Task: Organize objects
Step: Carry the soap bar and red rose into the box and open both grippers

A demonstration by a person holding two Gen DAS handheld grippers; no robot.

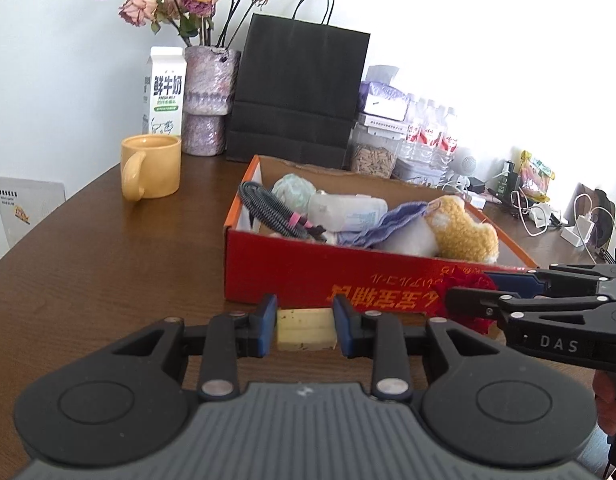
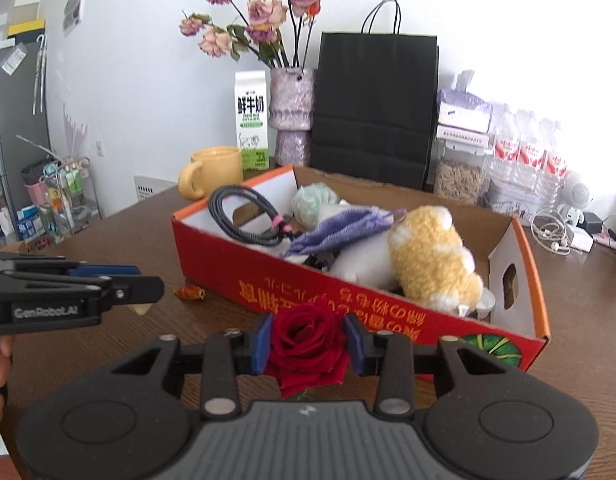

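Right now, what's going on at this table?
A person is tidying loose items into the red cardboard box, one handheld tool per hand. The left tool is shut on a pale yellow block, just in front of the box. The right tool is shut on a red rose, also short of the box. A plush toy, cable and purple cloth already lie inside. A wrapped candy sits on the table.
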